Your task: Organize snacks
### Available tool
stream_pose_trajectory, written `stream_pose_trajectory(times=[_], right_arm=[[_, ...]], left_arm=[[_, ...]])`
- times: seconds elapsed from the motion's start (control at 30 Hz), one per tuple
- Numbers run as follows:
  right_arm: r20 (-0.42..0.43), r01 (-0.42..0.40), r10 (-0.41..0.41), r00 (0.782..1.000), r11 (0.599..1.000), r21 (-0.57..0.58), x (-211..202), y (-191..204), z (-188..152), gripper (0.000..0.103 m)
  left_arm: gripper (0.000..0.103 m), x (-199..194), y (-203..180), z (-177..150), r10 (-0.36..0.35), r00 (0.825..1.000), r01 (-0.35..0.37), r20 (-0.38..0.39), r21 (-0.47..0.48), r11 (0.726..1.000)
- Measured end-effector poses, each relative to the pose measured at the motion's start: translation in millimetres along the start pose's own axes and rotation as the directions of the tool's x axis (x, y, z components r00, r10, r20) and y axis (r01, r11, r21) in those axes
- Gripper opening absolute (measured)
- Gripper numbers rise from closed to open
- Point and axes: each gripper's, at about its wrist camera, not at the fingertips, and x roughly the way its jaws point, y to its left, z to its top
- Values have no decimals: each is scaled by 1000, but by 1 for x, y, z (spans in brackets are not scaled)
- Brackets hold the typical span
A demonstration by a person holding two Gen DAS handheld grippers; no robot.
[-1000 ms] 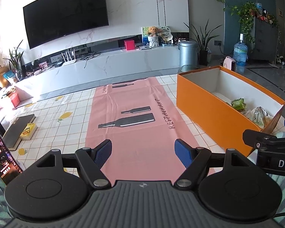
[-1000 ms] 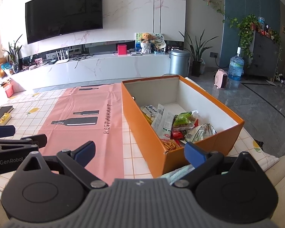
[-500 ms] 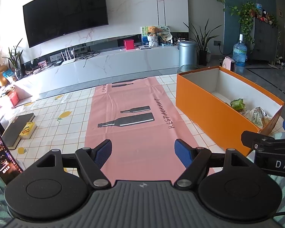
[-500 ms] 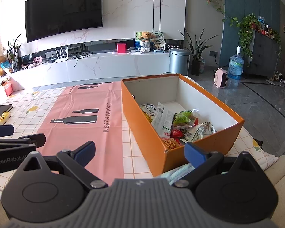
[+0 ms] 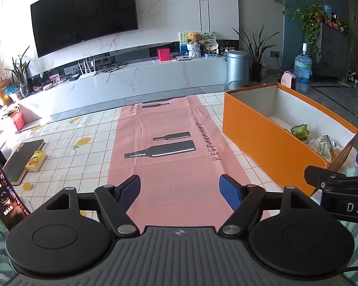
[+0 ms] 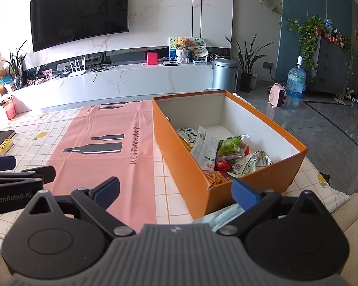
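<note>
orange box w/ mixed snack packs | L gripper & R gripper jaws apart, empty

The left hand-held gripper points forward and slightly downward, its blue-padded fingers spread wide with nothing between them. The right hand-held gripper sits alongside — tilted the same way, jaws equally wide and empty.

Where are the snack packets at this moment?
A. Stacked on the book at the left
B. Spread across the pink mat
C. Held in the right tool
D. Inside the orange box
D: the snack packets lie piled inside the orange box, while the pink mat beside it carries none.
</note>
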Motion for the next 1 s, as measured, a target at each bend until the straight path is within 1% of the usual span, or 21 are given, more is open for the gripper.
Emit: stream_pose_trajectory(times=[1.0], right_arm=[[-10, 0, 0, 1000, 1000, 8, -1, 0, 0, 97]], left_arm=[[88, -4, 0, 1, 3, 1000, -3, 11, 18, 1000]])
